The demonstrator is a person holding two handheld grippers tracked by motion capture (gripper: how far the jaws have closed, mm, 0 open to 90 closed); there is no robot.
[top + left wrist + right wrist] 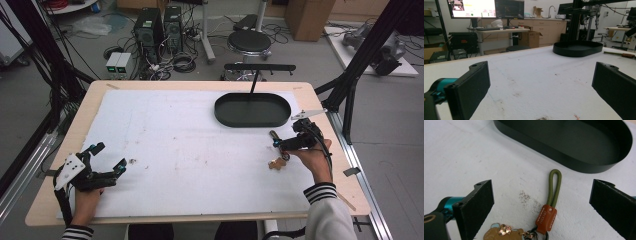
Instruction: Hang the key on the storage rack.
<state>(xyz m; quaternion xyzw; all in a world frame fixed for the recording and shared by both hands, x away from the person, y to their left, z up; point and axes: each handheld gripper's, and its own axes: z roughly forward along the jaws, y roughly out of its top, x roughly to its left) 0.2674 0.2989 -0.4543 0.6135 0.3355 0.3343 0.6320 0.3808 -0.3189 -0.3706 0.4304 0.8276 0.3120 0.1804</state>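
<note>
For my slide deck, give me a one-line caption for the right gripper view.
Open right gripper poised over a keychain's olive cord loop and brown leather tab, beside the empty black oval tray.

Olive-looped keychain (549, 205) (flat) beside black tray (574, 142)

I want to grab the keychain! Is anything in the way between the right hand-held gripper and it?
Nothing visible is. The right hand-held gripper is open, its jaws on either side of the keychain, which lies flat on the white table cover. The black oval tray sits beyond the keychain's green loop, apart from it.
</note>
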